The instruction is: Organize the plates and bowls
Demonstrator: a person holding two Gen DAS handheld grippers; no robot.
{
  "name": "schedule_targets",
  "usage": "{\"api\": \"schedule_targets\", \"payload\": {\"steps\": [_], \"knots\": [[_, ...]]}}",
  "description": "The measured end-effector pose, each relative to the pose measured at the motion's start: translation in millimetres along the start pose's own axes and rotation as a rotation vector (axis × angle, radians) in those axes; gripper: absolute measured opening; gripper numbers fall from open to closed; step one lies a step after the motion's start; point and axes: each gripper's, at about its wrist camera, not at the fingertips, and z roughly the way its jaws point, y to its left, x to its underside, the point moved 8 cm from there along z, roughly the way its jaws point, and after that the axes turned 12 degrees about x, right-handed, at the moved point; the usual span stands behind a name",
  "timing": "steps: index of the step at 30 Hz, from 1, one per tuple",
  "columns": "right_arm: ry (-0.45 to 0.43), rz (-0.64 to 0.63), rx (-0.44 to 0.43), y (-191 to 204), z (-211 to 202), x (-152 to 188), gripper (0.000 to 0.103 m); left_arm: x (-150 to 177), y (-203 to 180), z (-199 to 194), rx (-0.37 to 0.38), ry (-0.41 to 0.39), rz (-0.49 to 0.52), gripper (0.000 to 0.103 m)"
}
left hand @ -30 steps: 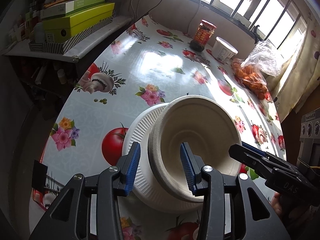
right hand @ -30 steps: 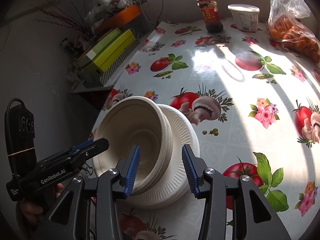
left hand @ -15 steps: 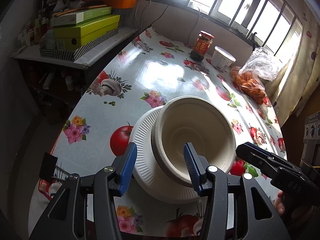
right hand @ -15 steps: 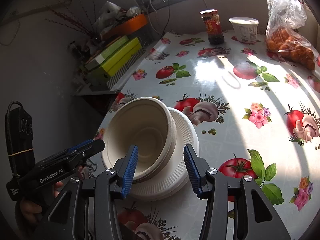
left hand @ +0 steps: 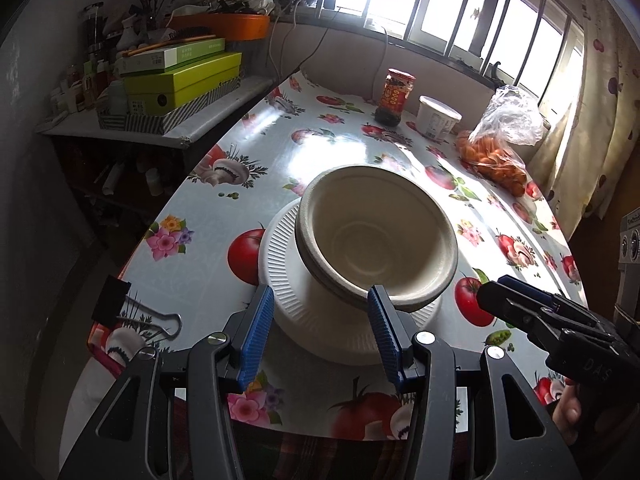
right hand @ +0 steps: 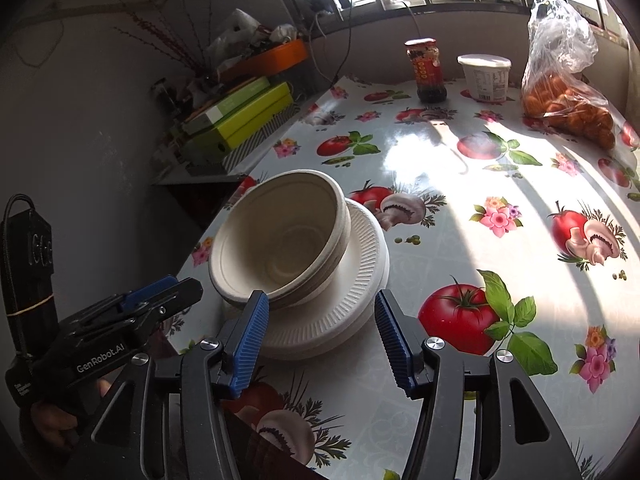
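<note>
The stack of beige moulded-fibre bowls (left hand: 376, 240) sits nested, leaning a little, inside the pile of white ribbed disposable plates (left hand: 280, 264) near the front edge of the round table under its glossy fruit-and-flower oilcloth (left hand: 352, 152). From the left wrist view, the left gripper (left hand: 318, 334) stands at six o'clock of the stack, its blue-padded jaws about half open and holding nothing; its right finger overlaps the bowl rim in the picture, though contact is unclear. The right gripper (right hand: 320, 338) sits likewise, jaws just widened, empty, pads clear of the plates. The stacking looks done and this reads as the release. Next, I judge, both should back off without nudging the tilted bowls. Farther out, at twelve to one o'clock, stand a red-labelled jar (left hand: 398, 98), a white tub (left hand: 438, 118) and a bag of oranges (left hand: 496, 148).
</note>
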Motion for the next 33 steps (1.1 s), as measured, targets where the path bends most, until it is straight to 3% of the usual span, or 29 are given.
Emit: {"api": "schedule_targets", "payload": {"steps": [4, 17, 19, 33], "knots": [[-0.007, -0.024, 0.025, -4, -3, 13, 0.056, 15, -2, -1, -0.046, 0.001, 0.029, 0.05], [-0.009, -0.095, 0.103, -9, 5, 44, 0.06, 60, 1, 16, -0.056, 0.052, 0.007, 0.05], [0.001, -0.109, 0.126, -10, 9, 50, 0.066, 63, -1, 17, -0.08, 0.049, 0.034, 0.05], [0.026, -0.146, 0.204, -18, 21, 75, 0.071, 81, -3, 29, -0.097, 0.07, 0.051, 0.05]]}}
